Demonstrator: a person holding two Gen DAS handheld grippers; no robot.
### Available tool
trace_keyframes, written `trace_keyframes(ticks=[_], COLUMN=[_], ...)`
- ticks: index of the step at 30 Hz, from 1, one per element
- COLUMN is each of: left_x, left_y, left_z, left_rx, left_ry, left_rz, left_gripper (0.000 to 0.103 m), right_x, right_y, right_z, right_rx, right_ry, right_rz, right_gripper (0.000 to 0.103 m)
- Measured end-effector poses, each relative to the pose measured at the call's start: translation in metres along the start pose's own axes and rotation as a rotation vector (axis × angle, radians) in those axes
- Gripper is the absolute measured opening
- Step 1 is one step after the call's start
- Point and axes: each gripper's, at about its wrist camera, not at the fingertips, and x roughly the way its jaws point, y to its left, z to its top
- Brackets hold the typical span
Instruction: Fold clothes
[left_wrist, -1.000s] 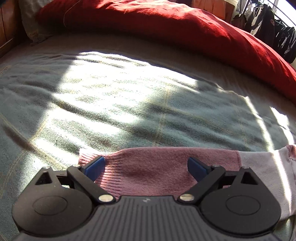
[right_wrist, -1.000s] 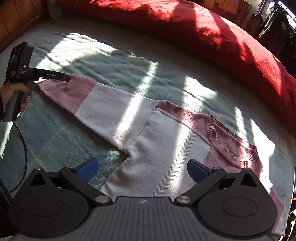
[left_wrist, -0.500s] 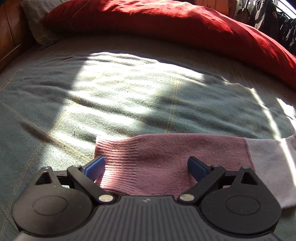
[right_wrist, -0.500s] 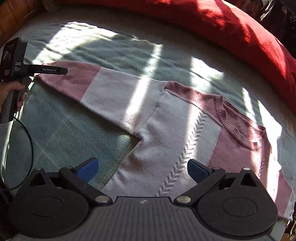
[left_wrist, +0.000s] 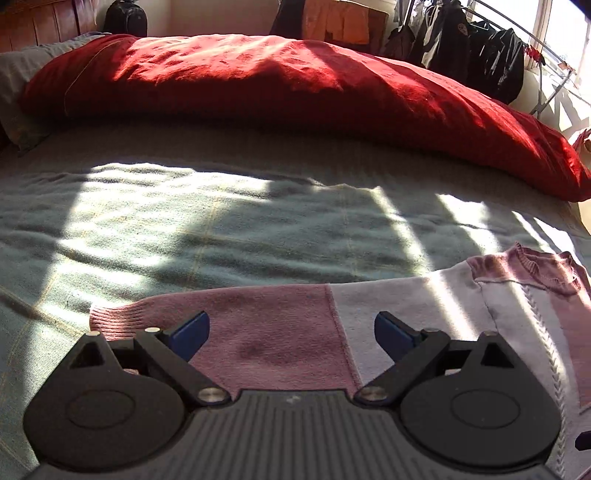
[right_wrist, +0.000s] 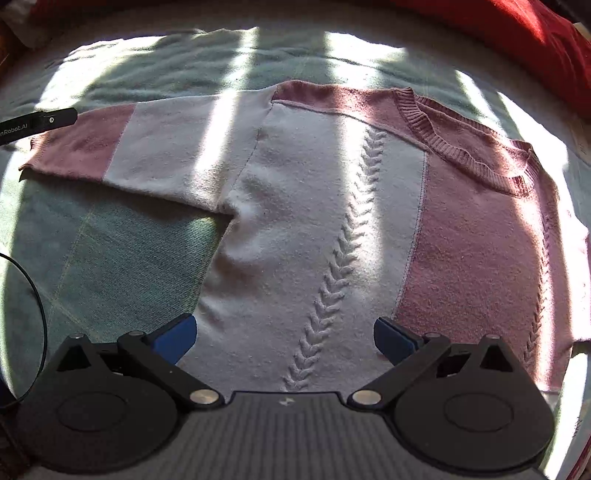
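Observation:
A pink and white knit sweater (right_wrist: 317, 221) lies flat on the green blanket, its ribbed collar (right_wrist: 461, 147) to the upper right and one sleeve stretched out to the left. My right gripper (right_wrist: 284, 338) hovers open over the white front panel with the braided seam. In the left wrist view the sleeve (left_wrist: 266, 325) with its pink cuff runs across the frame, and my left gripper (left_wrist: 291, 332) stands open above that pink part, holding nothing. The left gripper's black tip (right_wrist: 40, 120) shows at the sleeve end in the right wrist view.
A long red duvet (left_wrist: 295, 92) lies along the far side of the bed. The green blanket (left_wrist: 221, 221) stretches between it and the sweater. Dark clothes hang on a rack (left_wrist: 480, 48) at the back right. A black cable (right_wrist: 37, 295) loops at the left.
The left gripper has moved right along the sleeve and tilted up, so the collar and room show. The right gripper has moved forward over the sweater's body. Both stay open.

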Motion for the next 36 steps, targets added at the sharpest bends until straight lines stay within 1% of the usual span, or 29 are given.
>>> trace_keyframes(ticks=[6, 10, 15, 18, 20, 23, 25, 27, 28, 29, 30, 32, 36], left_x=[-0.003, -0.006, -0.017, -0.032, -0.040, -0.046, -0.044, -0.038, -0.037, -0.038, -0.039, -0.041, -0.041], left_y=[-0.064, -0.107, -0.160, -0.194, -0.212, -0.239, -0.254, -0.261, -0.261, -0.261, -0.261, -0.258, -0.243], left_z=[-0.019, -0.032, -0.050, -0.068, -0.084, -0.117, -0.144, -0.166, -0.174, -0.180, -0.184, -0.185, -0.182], left_rx=[0.082, 0.127, 0.167, 0.194, 0.214, 0.262, 0.312, 0.357, 0.378, 0.400, 0.417, 0.425, 0.390], left_ry=[0.039, 0.065, 0.093, 0.110, 0.116, 0.153, 0.197, 0.229, 0.230, 0.208, 0.190, 0.182, 0.166], left_rz=[-0.099, -0.166, -0.267, -0.310, -0.319, -0.319, -0.333, -0.311, -0.303, -0.306, -0.311, -0.332, -0.407], left_gripper=[0.096, 0.096, 0.096, 0.096, 0.096, 0.096, 0.096, 0.096, 0.096, 0.097, 0.100, 0.101, 0.101], right_x=[0.004, 0.003, -0.004, -0.006, -0.004, 0.002, 0.007, 0.016, 0.021, 0.024, 0.025, 0.026, 0.030], right_y=[-0.033, -0.059, -0.108, -0.140, -0.156, -0.168, -0.173, -0.178, -0.180, -0.182, -0.183, -0.182, -0.175], right_z=[-0.024, -0.043, -0.066, -0.076, -0.083, -0.101, -0.121, -0.141, -0.152, -0.161, -0.169, -0.181, -0.186], right_rx=[0.040, 0.084, 0.143, 0.174, 0.169, 0.105, 0.046, 0.010, -0.005, -0.004, 0.010, 0.027, 0.058], right_ry=[0.005, -0.007, -0.076, -0.149, -0.191, -0.220, -0.232, -0.227, -0.221, -0.229, -0.257, -0.316, -0.369], right_rz=[-0.014, -0.030, -0.057, -0.055, -0.036, -0.008, -0.005, -0.017, -0.026, -0.024, -0.019, -0.029, -0.066], right_gripper=[0.103, 0.103, 0.103, 0.103, 0.103, 0.103, 0.103, 0.103, 0.103, 0.103, 0.103, 0.103, 0.103])
